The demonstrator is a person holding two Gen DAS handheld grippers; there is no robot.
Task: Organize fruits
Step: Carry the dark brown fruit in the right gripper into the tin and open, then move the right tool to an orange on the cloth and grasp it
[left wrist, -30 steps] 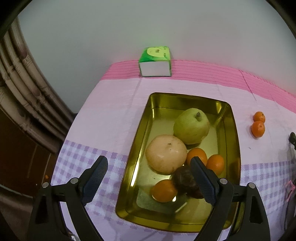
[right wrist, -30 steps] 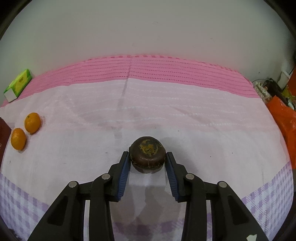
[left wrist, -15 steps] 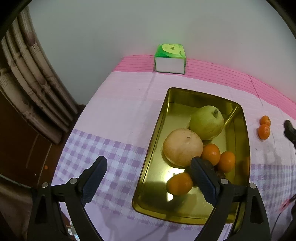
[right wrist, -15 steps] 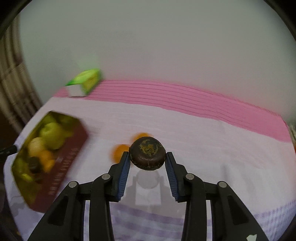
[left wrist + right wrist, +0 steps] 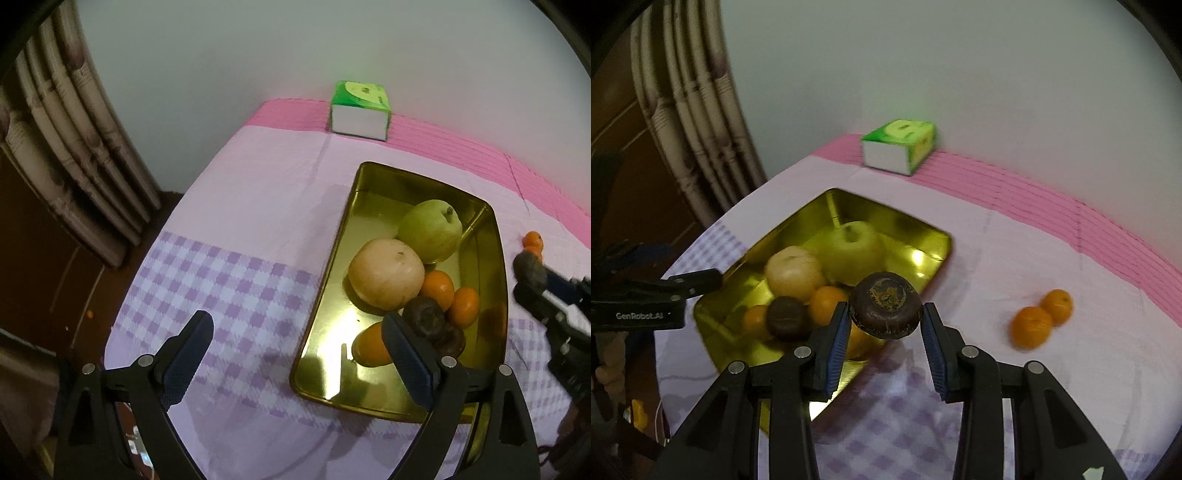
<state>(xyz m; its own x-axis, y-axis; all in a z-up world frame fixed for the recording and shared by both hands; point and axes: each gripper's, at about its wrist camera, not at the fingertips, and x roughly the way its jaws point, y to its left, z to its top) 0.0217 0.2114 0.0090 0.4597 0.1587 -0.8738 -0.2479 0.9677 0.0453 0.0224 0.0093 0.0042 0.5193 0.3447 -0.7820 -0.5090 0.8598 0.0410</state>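
Between right tool [image 5: 884, 328] pads: dark fruit [image 5: 885, 310], clamped, above gold tray [image 5: 932, 273] edge.

- A dark brown round fruit [image 5: 885, 310], its top crusted yellowish, is sitting clamped between blue fingers [image 5: 837, 341] above the tray's near corner.
- The gold tray [image 5: 495, 266] is lying on the tabletop, holding a green pear-like fruit [image 5: 430, 230], a pale round fruit [image 5: 386, 278], three small oranges [image 5: 437, 288] and two dark brown fruits [image 5: 424, 315] bunched together.
- Two more oranges [image 5: 1032, 326] are lying touching each other on the cloth, apart from the tray.
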